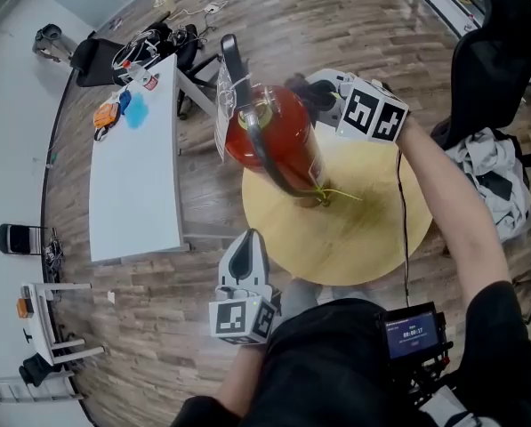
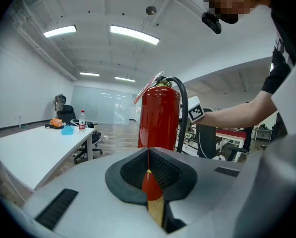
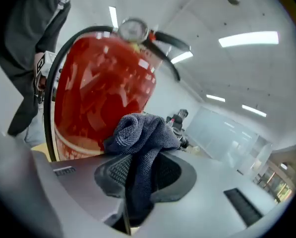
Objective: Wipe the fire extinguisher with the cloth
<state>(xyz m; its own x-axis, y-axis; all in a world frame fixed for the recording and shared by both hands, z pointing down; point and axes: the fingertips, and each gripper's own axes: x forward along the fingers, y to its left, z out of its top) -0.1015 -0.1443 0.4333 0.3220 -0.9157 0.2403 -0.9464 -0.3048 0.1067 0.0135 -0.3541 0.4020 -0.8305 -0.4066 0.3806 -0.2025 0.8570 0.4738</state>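
A red fire extinguisher [image 1: 278,140] with a black hose and a white tag stands upright on the round wooden table [image 1: 354,238]. My right gripper [image 1: 317,92] is at its far right side, shut on a dark grey cloth [image 3: 140,133]. The bunched cloth lies against the red cylinder [image 3: 103,98] just below the pressure gauge. My left gripper [image 1: 245,258] hovers at the table's near left edge, apart from the extinguisher [image 2: 159,118], which stands ahead of it. Its jaws are shut with nothing between them.
A long white table [image 1: 136,185] stands to the left with an orange item, a blue item and a bottle at its far end. Black office chairs sit beyond it. At the right, a black chair [image 1: 492,52] holds a heap of clothes [image 1: 492,172].
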